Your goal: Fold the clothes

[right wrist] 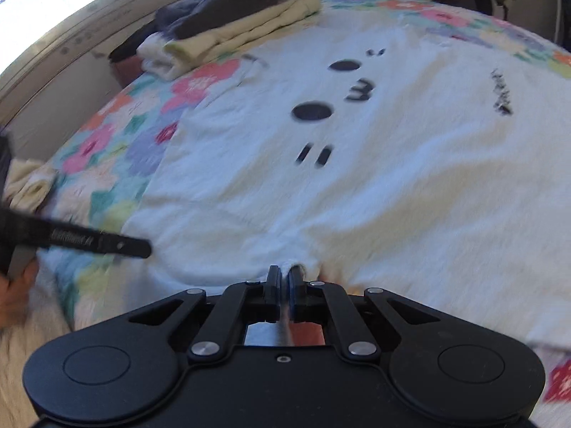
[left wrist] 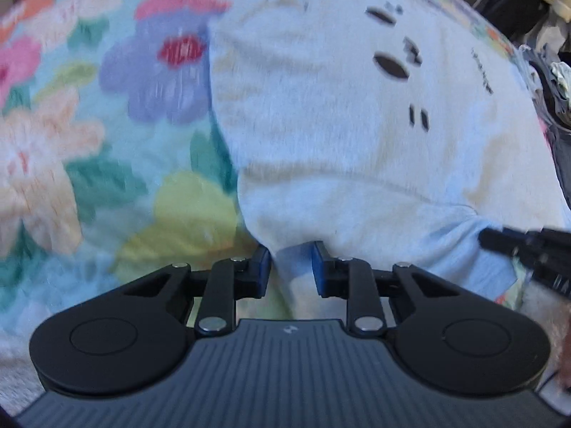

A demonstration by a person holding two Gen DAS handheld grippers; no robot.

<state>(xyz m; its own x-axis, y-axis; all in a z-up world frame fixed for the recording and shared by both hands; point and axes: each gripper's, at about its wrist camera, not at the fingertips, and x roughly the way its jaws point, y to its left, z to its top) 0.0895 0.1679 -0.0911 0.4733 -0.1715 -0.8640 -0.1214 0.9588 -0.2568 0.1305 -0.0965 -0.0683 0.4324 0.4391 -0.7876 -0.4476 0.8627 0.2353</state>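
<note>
Your white T-shirt (right wrist: 357,178) lies spread flat on the floral bedspread (left wrist: 89,125), printed side up, with black oval and dash marks (right wrist: 312,111) showing on its chest and a line of dark lettering toward the right side. The near hem faces both tools.

Your right gripper (right wrist: 284,278) is clenched on the near edge of the shirt: the two fingers stand almost together, and a small pucker of white cloth rises between their tips. The fabric around that point is drawn into shallow creases running toward the grip.

Your left gripper (left wrist: 291,264) sits at the shirt's near left corner. Its blue-padded fingers (left wrist: 263,267) stand a modest gap apart, with a fold of white cloth lying in that gap. Whether the pads actually press on the cloth cannot be told from this view.

In the left wrist view, the right tool enters as a dark bar at the right edge, resting on the hem. In the right wrist view, the left tool shows likewise at the left edge, with part of a hand (right wrist: 14,285) behind it.

At the far left corner of the bed, a stack of folded garments (right wrist: 232,25) rests, pale yellow beneath dark grey. Both views are blurred.
</note>
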